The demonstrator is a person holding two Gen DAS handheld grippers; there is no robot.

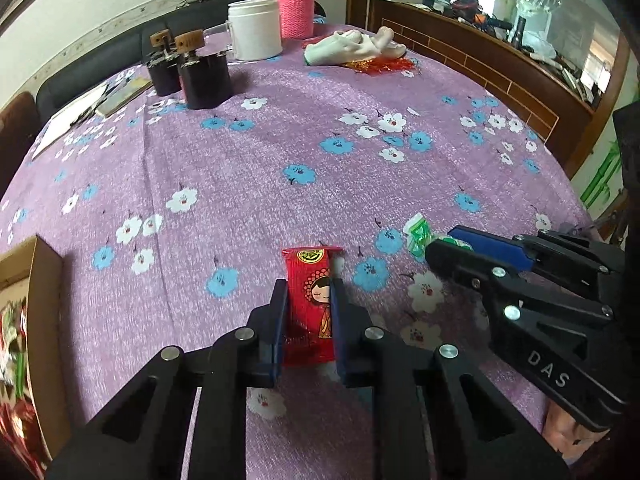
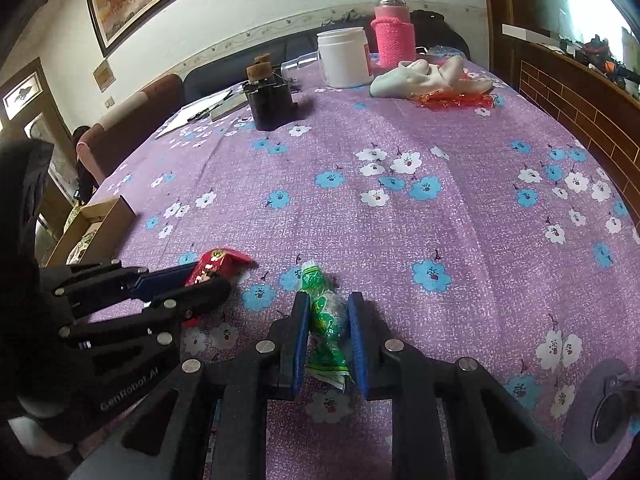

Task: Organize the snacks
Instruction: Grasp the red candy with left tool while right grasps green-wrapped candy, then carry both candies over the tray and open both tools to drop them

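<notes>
A red snack packet (image 1: pixel 306 264) with a cartoon figure lies lengthwise between the blue pads of my left gripper (image 1: pixel 308 286), which is shut on it just above the purple flowered tablecloth (image 1: pixel 240 184). To its right, my right gripper (image 1: pixel 440 242) is shut on a green wrapped candy (image 1: pixel 416 236). In the right wrist view the green candy (image 2: pixel 326 320) sits squeezed between the pads of the right gripper (image 2: pixel 329 298). The left gripper (image 2: pixel 212 278) holds the red packet (image 2: pixel 218 260) at the left. An open cardboard box (image 1: pixel 44 300) with several snacks stands at the table's left edge.
At the far end stand a white jar (image 1: pixel 256 28), a pink knitted bottle (image 1: pixel 294 8), two dark cork-topped jars (image 1: pixel 200 76), white gloves (image 1: pixel 352 46) and red wrappers. Papers (image 1: pixel 80 112) lie at the far left. A wooden sideboard (image 1: pixel 500 76) borders the right.
</notes>
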